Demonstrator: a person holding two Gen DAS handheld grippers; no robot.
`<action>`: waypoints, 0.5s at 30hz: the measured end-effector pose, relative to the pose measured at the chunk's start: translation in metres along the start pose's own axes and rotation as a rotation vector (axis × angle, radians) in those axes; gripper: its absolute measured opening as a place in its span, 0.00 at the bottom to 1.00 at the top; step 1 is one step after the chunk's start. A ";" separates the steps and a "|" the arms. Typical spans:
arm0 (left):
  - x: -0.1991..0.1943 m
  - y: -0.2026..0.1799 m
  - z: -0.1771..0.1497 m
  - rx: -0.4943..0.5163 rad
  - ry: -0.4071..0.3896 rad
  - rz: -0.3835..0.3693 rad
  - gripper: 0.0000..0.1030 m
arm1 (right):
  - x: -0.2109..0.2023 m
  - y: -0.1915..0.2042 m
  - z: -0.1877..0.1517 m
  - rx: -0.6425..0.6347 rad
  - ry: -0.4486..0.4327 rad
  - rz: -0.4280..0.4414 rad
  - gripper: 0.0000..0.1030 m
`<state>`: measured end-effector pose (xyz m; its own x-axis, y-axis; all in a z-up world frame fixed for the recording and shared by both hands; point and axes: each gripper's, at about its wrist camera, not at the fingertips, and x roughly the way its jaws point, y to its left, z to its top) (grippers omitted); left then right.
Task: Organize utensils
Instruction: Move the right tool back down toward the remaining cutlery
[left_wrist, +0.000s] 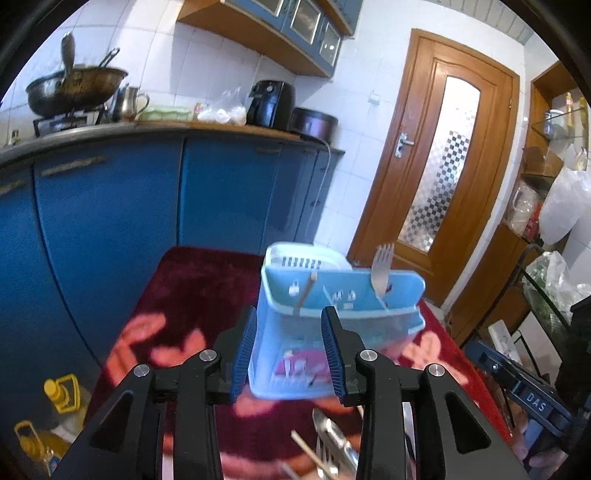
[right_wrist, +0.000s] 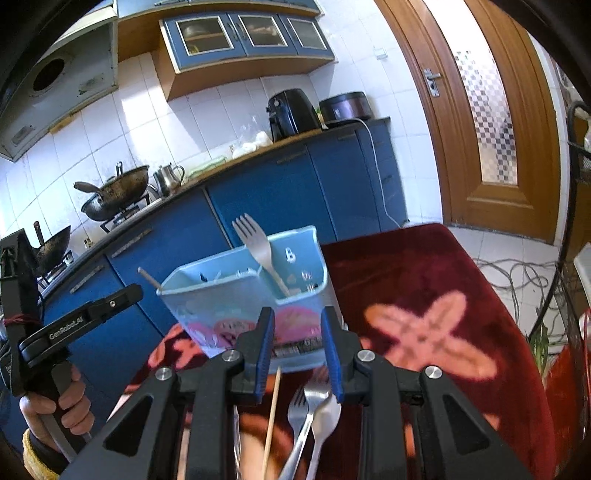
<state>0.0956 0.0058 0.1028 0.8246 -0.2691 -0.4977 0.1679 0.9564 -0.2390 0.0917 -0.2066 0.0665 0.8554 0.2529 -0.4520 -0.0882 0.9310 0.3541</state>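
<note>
Blue plastic utensil holder (right_wrist: 255, 295) stands on the red-clothed tabletop (right_wrist: 424, 277), already containing one fork (right_wrist: 255, 243) and a chopstick (right_wrist: 149, 277). Loose forks (right_wrist: 308, 410) and another chopstick (right_wrist: 272, 413) remain to be sorted. Left gripper (left_wrist: 288, 354) and right gripper (right_wrist: 297, 354): fingers spread, holding nothing.
</note>
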 end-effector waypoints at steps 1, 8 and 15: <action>0.000 0.001 -0.003 -0.004 0.012 0.000 0.36 | -0.001 -0.001 -0.003 0.005 0.011 -0.003 0.28; -0.005 0.003 -0.037 0.004 0.123 0.009 0.36 | -0.009 -0.002 -0.024 0.016 0.067 -0.026 0.28; -0.002 0.005 -0.067 -0.021 0.236 -0.006 0.36 | -0.013 -0.005 -0.041 0.023 0.110 -0.042 0.28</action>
<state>0.0587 0.0035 0.0471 0.6743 -0.2961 -0.6765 0.1589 0.9528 -0.2586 0.0607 -0.2039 0.0371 0.7968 0.2426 -0.5534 -0.0407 0.9353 0.3515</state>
